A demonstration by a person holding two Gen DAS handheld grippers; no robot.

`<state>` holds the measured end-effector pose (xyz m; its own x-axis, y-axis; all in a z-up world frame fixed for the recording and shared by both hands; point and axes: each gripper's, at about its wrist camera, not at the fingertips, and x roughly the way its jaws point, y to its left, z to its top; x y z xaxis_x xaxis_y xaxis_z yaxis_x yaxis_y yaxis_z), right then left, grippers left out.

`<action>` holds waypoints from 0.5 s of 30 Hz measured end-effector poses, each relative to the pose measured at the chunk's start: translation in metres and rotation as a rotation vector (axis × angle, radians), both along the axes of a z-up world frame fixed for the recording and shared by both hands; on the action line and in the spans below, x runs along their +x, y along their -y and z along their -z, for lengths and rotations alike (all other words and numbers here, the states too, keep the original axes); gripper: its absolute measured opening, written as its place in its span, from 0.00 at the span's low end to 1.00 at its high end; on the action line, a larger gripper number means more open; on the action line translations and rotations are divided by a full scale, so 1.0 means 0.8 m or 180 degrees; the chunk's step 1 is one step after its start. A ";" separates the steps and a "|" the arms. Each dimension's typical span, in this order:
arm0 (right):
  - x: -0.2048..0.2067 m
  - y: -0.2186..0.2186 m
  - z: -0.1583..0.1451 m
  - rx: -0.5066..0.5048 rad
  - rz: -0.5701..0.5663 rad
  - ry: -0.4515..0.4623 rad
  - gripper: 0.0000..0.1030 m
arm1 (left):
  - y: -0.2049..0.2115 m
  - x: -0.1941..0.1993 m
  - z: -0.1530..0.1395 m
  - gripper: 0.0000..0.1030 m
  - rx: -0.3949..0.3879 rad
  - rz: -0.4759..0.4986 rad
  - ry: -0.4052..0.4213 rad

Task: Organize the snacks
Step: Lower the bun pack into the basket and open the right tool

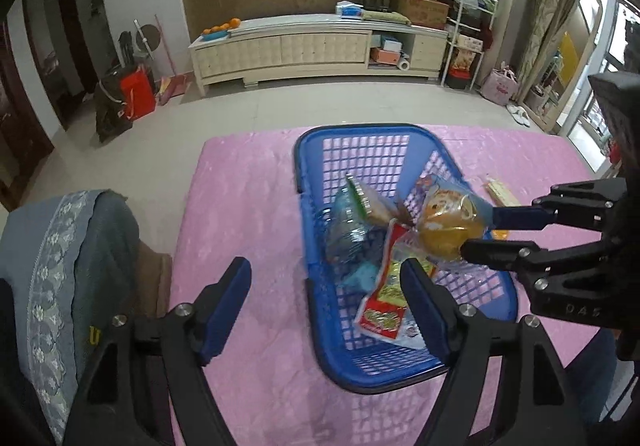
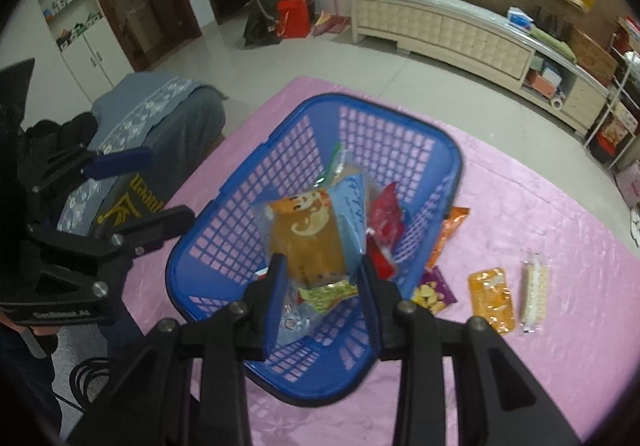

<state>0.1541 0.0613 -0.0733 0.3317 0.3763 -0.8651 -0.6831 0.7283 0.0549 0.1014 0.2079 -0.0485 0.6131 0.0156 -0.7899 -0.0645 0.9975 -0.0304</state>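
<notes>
We are partway through sorting the snacks into the blue plastic lattice basket (image 2: 404, 149) that is sitting on the pink-clothed counter (image 2: 540, 213). Several packets are already lying inside it: a clear crinkly wrapper (image 1: 348, 226), a red and yellow packet (image 1: 382, 310) and a red sachet (image 2: 384, 217).

Our right tool (image 2: 320, 278) is clamping the near end of an orange cake in a clear and blue wrapper (image 2: 308, 238) and is holding it over the middle of the basket. Its long axis is running away from the tool toward the basket's far wall, printed face up. Seen from the left tool's camera, it is sloping down into the basket.

Our left tool (image 1: 324, 302) is standing with its fingers wide apart, holding nothing, over the basket's near left rim.

Still lying outside, to the right of the basket, are an orange foil packet (image 2: 452, 234) leaning against its wall, a purple and yellow packet (image 2: 434, 290), a flat orange pouch (image 2: 492, 298) and a pale wafer bar in clear wrap (image 2: 534, 290). By our reckoning, the held cake needs dropping and then these four.
</notes>
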 end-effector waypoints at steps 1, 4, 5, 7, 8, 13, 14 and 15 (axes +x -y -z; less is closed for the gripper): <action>0.001 -0.005 0.004 -0.0024 -0.0013 -0.0023 0.39 | -0.006 0.000 0.003 0.73 -0.0018 -0.0018 -0.0010; 0.003 -0.019 0.017 -0.0087 -0.0047 -0.0095 0.39 | -0.016 -0.002 0.012 0.73 -0.0050 -0.0064 -0.0028; 0.004 -0.024 0.023 -0.0119 -0.0062 -0.0104 0.39 | -0.017 0.000 0.013 0.73 -0.0063 -0.0077 -0.0041; 0.005 -0.032 0.032 -0.0172 -0.0079 -0.0131 0.39 | -0.022 -0.003 0.019 0.73 -0.0140 -0.0084 -0.0080; 0.007 -0.037 0.039 -0.0194 -0.0095 -0.0168 0.39 | -0.024 -0.003 0.022 0.73 -0.0162 -0.0070 -0.0091; 0.015 -0.055 0.058 -0.0246 -0.0149 -0.0208 0.39 | -0.027 -0.003 0.029 0.73 -0.0136 -0.0054 -0.0075; 0.018 -0.060 0.062 -0.0250 -0.0179 -0.0261 0.39 | -0.030 -0.001 0.031 0.73 -0.0172 -0.0062 -0.0082; 0.021 -0.065 0.065 -0.0268 -0.0197 -0.0275 0.39 | -0.034 0.000 0.034 0.73 -0.0182 -0.0071 -0.0089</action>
